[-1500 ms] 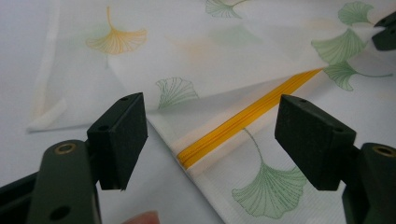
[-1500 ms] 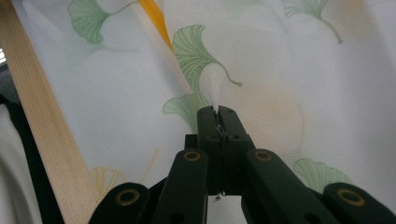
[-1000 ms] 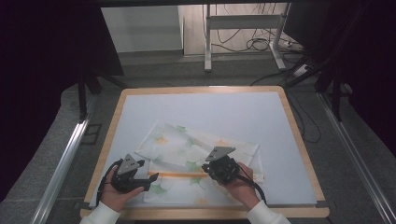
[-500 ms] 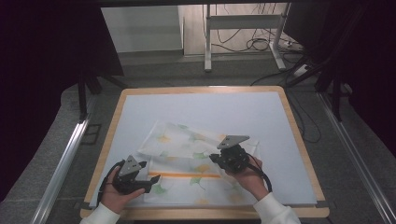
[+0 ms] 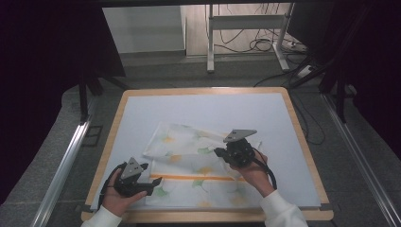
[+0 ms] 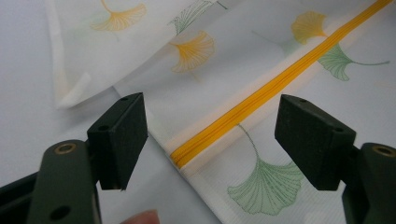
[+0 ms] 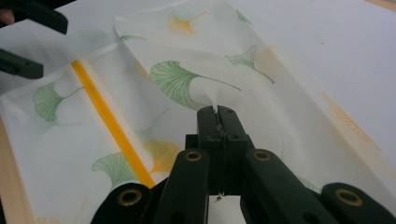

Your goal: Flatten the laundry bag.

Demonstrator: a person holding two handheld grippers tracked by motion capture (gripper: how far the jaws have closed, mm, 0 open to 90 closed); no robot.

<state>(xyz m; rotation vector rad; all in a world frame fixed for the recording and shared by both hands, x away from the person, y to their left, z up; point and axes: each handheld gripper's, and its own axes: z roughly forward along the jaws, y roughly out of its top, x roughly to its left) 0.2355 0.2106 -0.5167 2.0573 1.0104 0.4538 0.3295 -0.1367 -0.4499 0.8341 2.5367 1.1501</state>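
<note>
A white mesh pouch (image 5: 189,156) printed with green and yellow ginkgo leaves lies on the white tabletop, its yellow zipper (image 5: 198,178) running across the near part. My left gripper (image 5: 153,182) stands open at the zipper's left end; in the left gripper view the zipper end (image 6: 187,154) lies between the spread jaws of the left gripper (image 6: 210,135), untouched. My right gripper (image 5: 218,152) is shut on a pinch of the pouch's top layer. The right gripper view shows the right gripper (image 7: 217,116) pulling that fabric (image 7: 177,79) up into a small peak beside the zipper (image 7: 107,121).
A wooden rim (image 5: 302,142) frames the table. Bare white surface (image 5: 213,109) lies beyond the pouch. Behind the table stand a metal frame (image 5: 210,42) and loose cables (image 5: 265,45) on the floor. Rails run along both sides.
My right gripper has moved up and away from the near edge, drawing the pinched fabric with it. The left gripper has stayed in place.
</note>
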